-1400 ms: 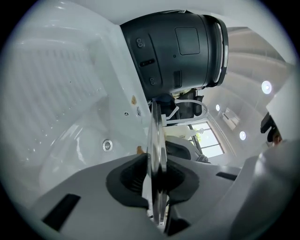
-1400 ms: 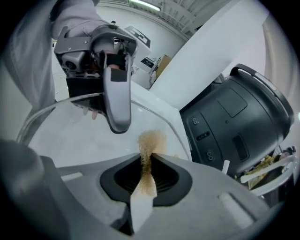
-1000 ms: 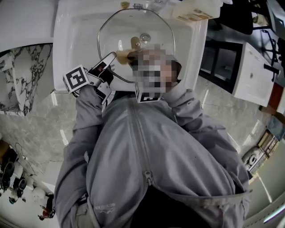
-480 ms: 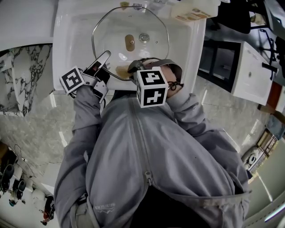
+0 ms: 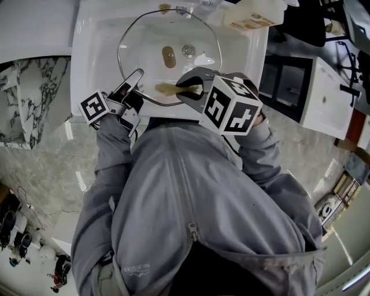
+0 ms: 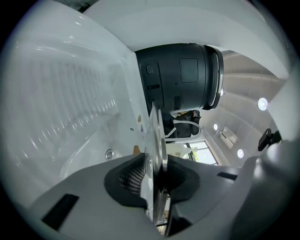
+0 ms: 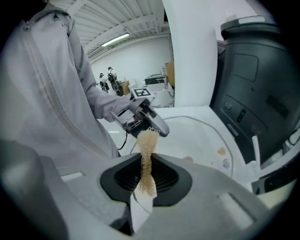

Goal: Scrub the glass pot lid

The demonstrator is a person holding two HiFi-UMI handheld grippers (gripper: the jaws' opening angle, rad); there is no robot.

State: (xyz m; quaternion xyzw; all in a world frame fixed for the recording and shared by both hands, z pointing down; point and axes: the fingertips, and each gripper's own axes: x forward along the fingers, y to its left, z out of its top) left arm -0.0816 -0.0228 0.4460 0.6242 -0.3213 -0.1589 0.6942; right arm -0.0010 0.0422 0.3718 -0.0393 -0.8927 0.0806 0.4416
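Observation:
The glass pot lid (image 5: 151,39) is tilted over the white sink (image 5: 87,52), its knob (image 5: 169,56) near the middle. My left gripper (image 5: 137,76) is shut on the lid's near-left rim; in the left gripper view the rim (image 6: 157,133) runs edge-on between its pads (image 6: 133,176). My right gripper (image 5: 191,84) is shut on a tan scrub sponge (image 5: 169,88) that lies against the lid's near edge. In the right gripper view the sponge (image 7: 146,157) sticks out of the jaws toward the left gripper (image 7: 146,119) and the lid (image 7: 201,140).
A black appliance (image 7: 255,79) stands at the sink's right side, close to the lid, and also fills the upper left gripper view (image 6: 180,75). A pale bottle (image 5: 254,14) rests at the sink's back right corner. My grey sleeves and jacket (image 5: 185,196) cover the near side.
My right gripper has swung right and slightly toward me, dragging the sponge along the lid's near edge. The lid has shifted a little left in the left gripper's hold.

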